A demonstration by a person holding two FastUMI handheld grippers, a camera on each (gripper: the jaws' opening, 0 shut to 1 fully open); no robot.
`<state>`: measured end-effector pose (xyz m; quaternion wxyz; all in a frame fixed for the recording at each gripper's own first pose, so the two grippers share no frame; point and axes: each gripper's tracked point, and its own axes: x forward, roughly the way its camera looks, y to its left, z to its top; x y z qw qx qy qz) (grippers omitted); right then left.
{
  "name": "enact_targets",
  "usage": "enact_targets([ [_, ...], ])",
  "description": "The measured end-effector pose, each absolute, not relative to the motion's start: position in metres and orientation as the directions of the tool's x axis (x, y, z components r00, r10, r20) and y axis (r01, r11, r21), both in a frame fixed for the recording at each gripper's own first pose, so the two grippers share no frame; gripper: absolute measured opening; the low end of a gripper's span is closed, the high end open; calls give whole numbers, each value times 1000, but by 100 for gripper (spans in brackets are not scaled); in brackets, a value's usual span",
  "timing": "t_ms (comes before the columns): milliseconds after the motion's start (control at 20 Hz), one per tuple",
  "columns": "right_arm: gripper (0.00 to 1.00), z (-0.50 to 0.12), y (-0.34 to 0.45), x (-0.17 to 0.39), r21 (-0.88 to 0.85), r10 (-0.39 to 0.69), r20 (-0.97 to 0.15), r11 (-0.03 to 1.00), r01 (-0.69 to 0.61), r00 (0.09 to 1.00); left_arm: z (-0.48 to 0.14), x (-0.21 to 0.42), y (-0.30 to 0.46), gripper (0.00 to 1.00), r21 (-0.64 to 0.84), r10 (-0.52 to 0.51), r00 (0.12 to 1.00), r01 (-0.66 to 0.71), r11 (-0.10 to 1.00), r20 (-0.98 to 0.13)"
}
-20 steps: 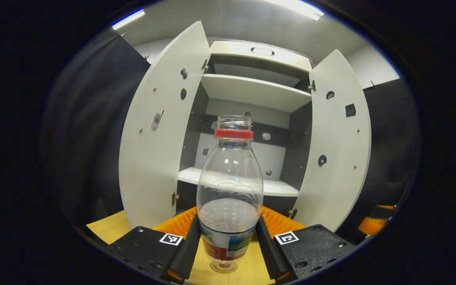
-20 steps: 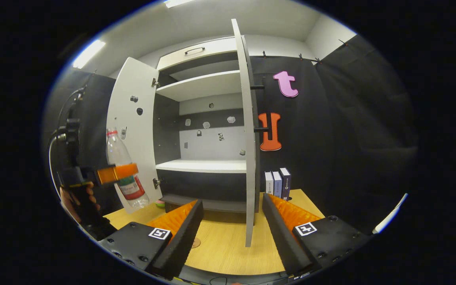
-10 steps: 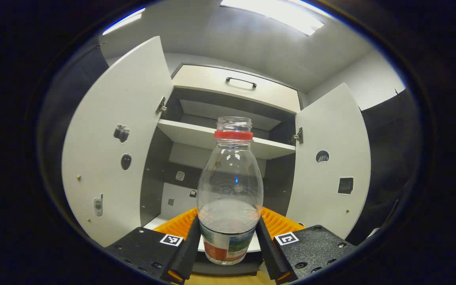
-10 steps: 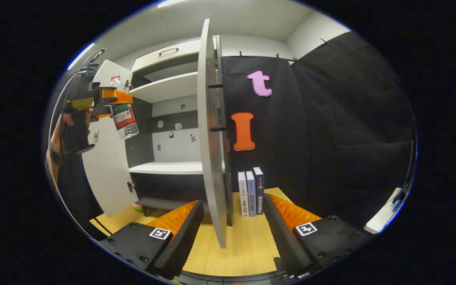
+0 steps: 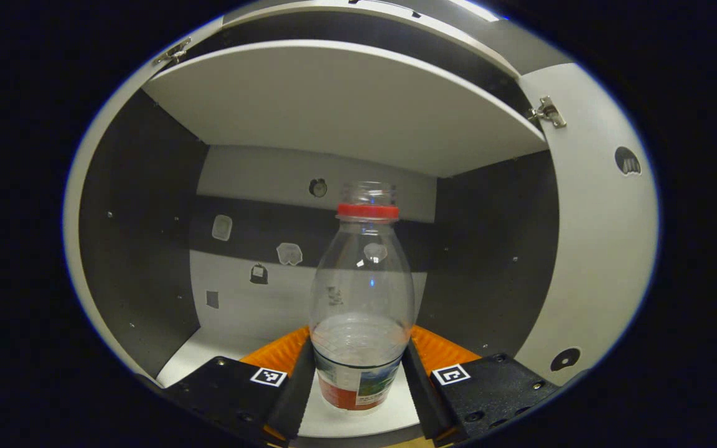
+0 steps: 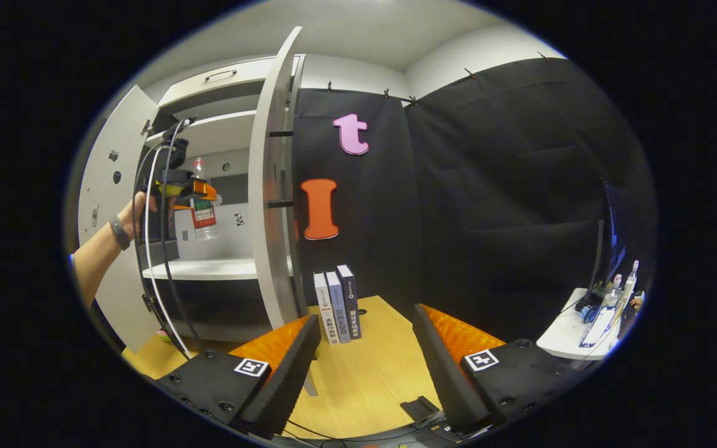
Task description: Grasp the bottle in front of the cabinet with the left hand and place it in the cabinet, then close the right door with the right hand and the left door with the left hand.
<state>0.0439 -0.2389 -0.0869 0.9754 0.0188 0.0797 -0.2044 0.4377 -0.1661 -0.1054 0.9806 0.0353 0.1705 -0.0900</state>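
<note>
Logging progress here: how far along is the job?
Done: the left gripper is shut on the bottle and holds it inside the cabinet, above the shelf. Left: release it, then close the right door and the left door; both stand open.

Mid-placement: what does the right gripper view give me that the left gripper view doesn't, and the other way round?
Right gripper view: the hand holding the left tongs, the right door open and edge-on, three books beside the cabinet, and the right tongs open and empty. Left gripper view: both fingers pressing the bottle at its label. Both: the bottle held above the lower shelf.
</note>
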Motion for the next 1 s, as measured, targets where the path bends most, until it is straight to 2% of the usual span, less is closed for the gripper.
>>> enact_targets([
  [300,98,-96,-251,38,6,-488,-173,868,496,855,-164,459,-157,71,72,-146,909,188,979,-391],
  [550,98,-98,-251,38,-4,-503,-179,860,510,846,-192,468,-148,72,47,-133,897,168,985,-422],
  [750,98,-101,-253,43,-3,-501,-182,861,509,846,-190,468,-145,74,34,-133,910,159,987,-392],
  [850,98,-101,-253,45,-1,-494,-183,864,503,850,-193,469,-141,79,35,-128,909,154,987,-396],
  [900,89,-100,-253,44,1,-490,-183,867,499,852,-191,469,-139,83,35,-127,911,152,988,-392],
  [950,89,-100,-253,44,1,-487,-182,868,496,854,-190,469,-139,89,35,-124,916,149,988,-381],
  [1000,98,-99,-253,43,1,-485,-181,870,494,855,-184,469,-141,93,30,-131,921,152,988,-367],
])
